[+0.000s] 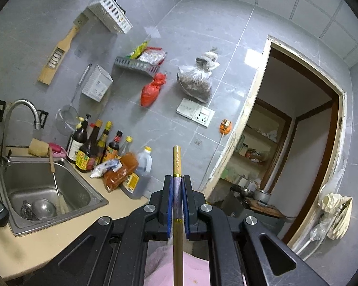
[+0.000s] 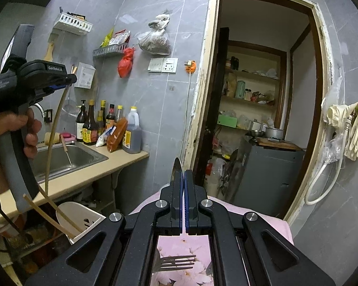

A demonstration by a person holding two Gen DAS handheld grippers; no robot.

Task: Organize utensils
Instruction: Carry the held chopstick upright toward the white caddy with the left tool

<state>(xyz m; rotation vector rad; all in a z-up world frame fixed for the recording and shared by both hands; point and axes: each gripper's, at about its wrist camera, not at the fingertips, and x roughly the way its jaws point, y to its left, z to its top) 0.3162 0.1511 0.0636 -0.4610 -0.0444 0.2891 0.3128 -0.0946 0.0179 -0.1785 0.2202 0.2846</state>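
Observation:
My left gripper (image 1: 177,178) is shut on a gold chopstick (image 1: 176,159) that runs up between its blue pads. It also shows in the right wrist view (image 2: 68,84), held high at the left, the chopstick (image 2: 51,135) hanging down toward a white utensil holder (image 2: 83,219) with two chopsticks (image 2: 52,211) in it. My right gripper (image 2: 183,174) is shut on a metal utensil handle (image 2: 176,169) whose tip sticks up past the fingers. A fork (image 2: 176,263) lies on the pink floral cloth (image 2: 250,214) below it.
A steel sink (image 1: 47,186) with a bowl and brush is set in the beige counter (image 1: 59,233). Sauce bottles (image 1: 95,147) and snack bags stand beside it. Wall racks, hanging bags and a socket are on the grey tiles. An open doorway (image 2: 262,95) leads to a pantry.

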